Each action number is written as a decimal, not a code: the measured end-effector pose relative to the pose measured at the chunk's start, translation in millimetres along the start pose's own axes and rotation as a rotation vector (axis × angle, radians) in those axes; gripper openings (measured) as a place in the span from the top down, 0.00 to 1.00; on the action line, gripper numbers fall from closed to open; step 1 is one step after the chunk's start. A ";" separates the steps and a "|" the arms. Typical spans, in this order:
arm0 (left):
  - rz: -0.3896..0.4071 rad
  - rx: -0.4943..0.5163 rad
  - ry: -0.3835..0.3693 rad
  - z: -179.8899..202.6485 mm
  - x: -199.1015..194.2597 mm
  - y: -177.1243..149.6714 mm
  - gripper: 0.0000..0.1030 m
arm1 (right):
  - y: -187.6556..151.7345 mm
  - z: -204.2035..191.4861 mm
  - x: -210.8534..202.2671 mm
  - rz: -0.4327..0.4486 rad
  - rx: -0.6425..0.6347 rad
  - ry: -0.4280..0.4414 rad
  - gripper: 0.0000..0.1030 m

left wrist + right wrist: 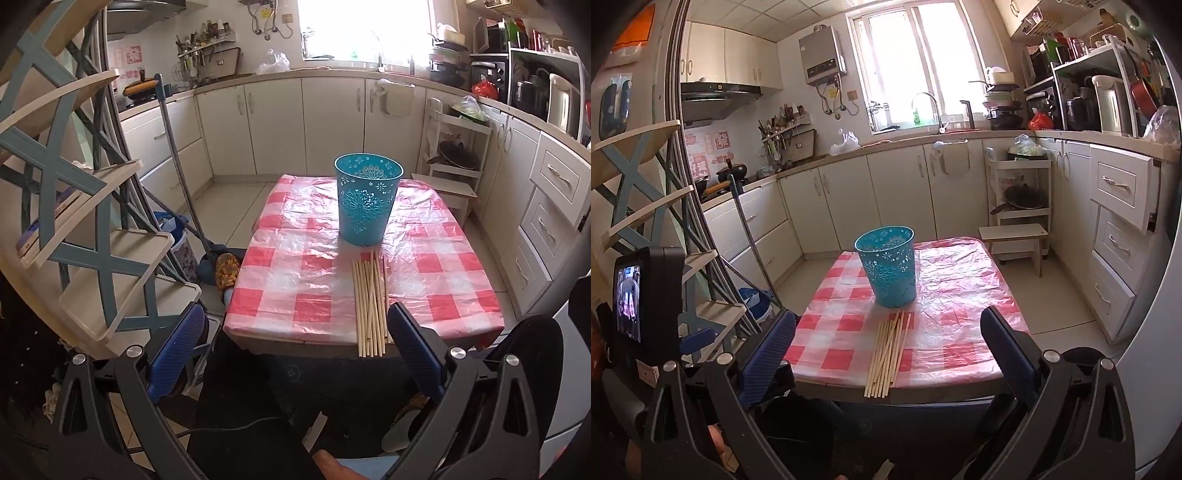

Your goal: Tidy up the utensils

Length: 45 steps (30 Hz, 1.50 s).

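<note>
1. Blue ribbed pads line both my tools: the left gripper [295, 354] and the right gripper [888, 354] each have their jaws spread wide, nothing between them, both held back short of the table edge.
2. The wooden chopsticks [370, 302] lie in a loose bundle at the near edge of the checked tablecloth [295, 280], their near ends overhanging it slightly.
3. Their long axis runs away from me, near ends toward the tools, far ends just short of the teal perforated bin [367, 199], which stands upright behind them.
4. I judge the right gripper better placed: the bundle sits nearly centred between its jaws, whereas it lies beside the left one's right-hand finger.
</note>
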<state>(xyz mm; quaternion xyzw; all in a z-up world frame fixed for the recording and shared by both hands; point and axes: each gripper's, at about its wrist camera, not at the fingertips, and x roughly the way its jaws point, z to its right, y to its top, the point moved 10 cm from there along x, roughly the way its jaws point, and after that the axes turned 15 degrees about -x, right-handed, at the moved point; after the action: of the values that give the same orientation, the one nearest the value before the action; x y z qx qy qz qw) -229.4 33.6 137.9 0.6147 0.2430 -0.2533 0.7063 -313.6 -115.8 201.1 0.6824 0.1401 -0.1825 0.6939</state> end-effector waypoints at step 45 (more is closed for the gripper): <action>0.010 -0.006 -0.005 -2.4 -4.1 1.2 0.07 | -1.4 -3.3 2.2 -0.003 -0.010 0.000 0.07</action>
<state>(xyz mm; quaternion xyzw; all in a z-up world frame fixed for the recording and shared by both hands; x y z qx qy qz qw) -231.8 36.4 141.1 0.6132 0.2389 -0.2504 0.7100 -312.1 -112.6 198.7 0.6788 0.1422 -0.1828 0.6969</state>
